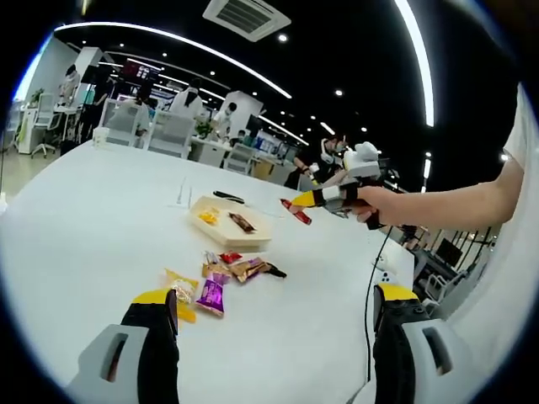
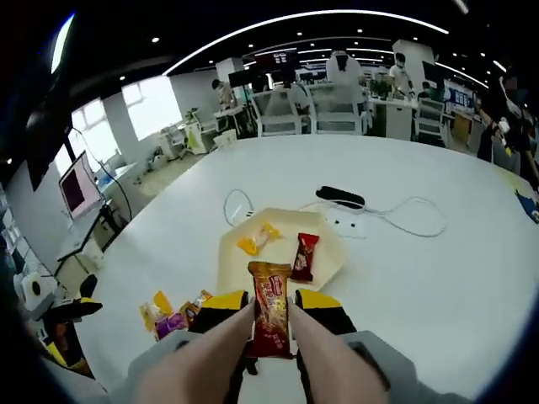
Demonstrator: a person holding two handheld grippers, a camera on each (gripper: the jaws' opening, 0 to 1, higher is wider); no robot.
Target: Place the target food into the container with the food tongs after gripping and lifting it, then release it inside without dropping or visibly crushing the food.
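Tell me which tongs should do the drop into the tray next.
Right. The right tongs already grip a red-and-orange snack bar just short of the tray. The left tongs are open, holding nothing, back by the loose snacks.

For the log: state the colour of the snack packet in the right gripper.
Red and orange-brown, seen best in the right gripper view: snack packet, right gripper.

A wide white table (image 2: 438,278) is carrying a pale hexagonal tray (image 2: 333,225), a loose cluster of wrapped snacks (image 1: 221,273) lying near the tray, a white cable (image 2: 404,215) trailing across the top, and a black object (image 2: 340,197) sitting just beyond the tray.
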